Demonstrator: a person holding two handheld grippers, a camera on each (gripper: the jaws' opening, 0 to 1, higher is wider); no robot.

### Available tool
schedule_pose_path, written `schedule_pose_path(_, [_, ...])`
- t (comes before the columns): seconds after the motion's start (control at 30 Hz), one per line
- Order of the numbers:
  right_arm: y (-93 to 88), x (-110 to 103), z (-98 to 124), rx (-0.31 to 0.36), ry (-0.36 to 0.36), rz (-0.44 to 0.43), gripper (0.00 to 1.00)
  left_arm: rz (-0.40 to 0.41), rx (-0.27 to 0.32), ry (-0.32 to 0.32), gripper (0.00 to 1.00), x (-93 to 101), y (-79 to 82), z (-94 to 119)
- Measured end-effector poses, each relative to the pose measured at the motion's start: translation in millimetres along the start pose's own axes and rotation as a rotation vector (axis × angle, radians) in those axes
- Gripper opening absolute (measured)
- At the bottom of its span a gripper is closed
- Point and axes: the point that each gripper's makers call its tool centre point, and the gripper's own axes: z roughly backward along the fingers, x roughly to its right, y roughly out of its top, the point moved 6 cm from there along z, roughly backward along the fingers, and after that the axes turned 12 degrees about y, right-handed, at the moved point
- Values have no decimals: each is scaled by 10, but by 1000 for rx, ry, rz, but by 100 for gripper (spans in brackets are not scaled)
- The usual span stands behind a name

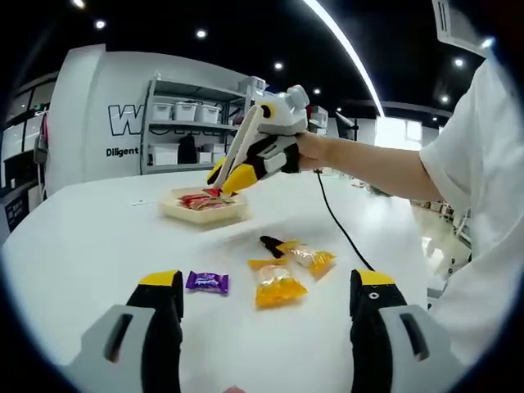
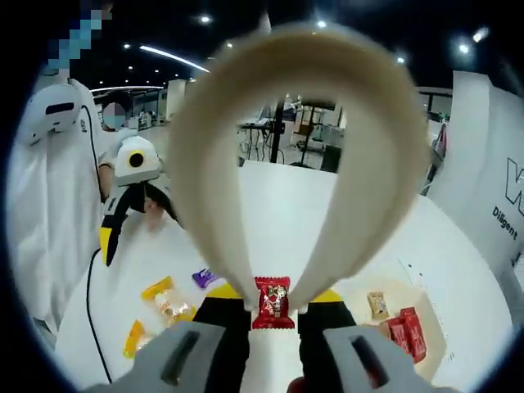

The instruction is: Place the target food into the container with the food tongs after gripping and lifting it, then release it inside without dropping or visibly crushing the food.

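Right gripper view: the right gripper [image 2: 274, 323] is clenched on the tongs [image 2: 295, 147], whose tips pinch a red candy [image 2: 273, 302], with the tray [image 2: 434, 323] just right of it.

Ceiling spotlights [image 1: 201, 33] and a strip light [image 1: 344, 49] brighten the white surface [image 1: 90, 237]; the tongs [image 2: 299, 155], close above the fingers [image 2: 225, 327], blur; edges bend.

Left gripper view – low over table [image 1: 98, 237], facing tray [image 1: 205, 211]; right gripper view – close above; both share tray.
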Motion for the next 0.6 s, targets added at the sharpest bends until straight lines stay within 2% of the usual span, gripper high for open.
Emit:
schedule_pose_path(0.4, [77, 368, -26, -22, -25, 0, 16, -4, -2, 5, 83, -23, 2, 6])
schedule_pose_path(0.6, [-11, 635, -82, -44, -48, -13, 15, -6, -4, 10, 83, -48, 8, 12])
